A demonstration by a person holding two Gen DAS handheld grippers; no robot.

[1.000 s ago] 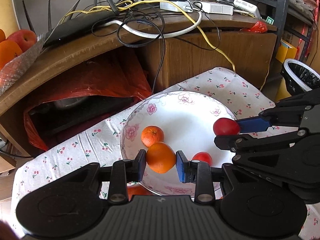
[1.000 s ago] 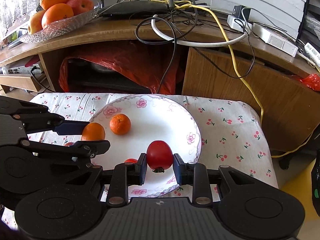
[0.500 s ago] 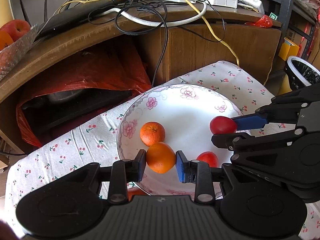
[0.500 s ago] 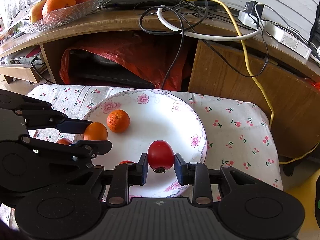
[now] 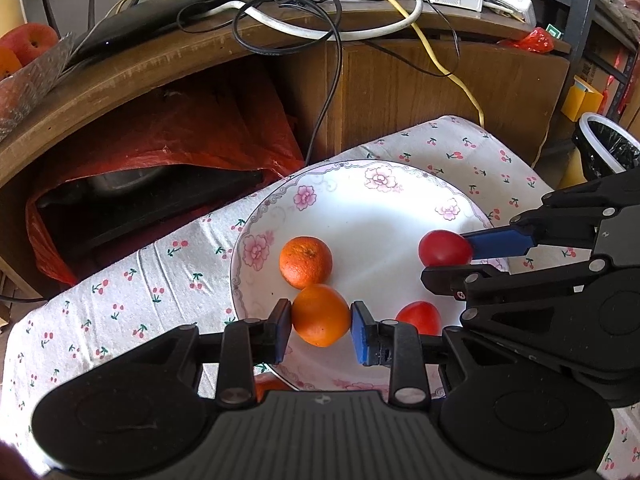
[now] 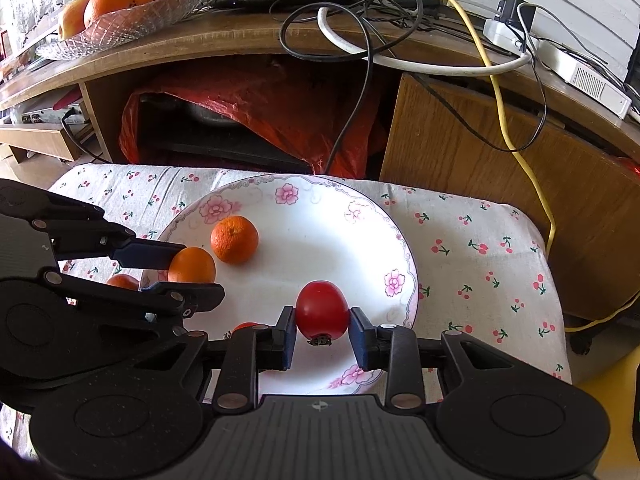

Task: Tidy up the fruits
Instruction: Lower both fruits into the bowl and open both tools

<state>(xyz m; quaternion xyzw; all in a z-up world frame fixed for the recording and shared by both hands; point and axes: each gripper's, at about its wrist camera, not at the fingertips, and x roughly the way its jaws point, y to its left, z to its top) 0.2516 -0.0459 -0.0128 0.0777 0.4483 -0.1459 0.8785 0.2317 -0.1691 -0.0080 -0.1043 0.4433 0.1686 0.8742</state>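
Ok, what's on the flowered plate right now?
On the flowered plate: one loose orange and a red fruit, partly hidden behind the hand-held grippers. The gripped orange and gripped tomato are over it; contact unclear.

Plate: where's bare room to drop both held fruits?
The plate is bare through its middle and far-right part, between the loose orange and the flowered rim. The near-left is crowded: left gripper grips an orange beside that loose one, and a red fruit lies nearby. Right gripper grips a red fruit over the near rim.
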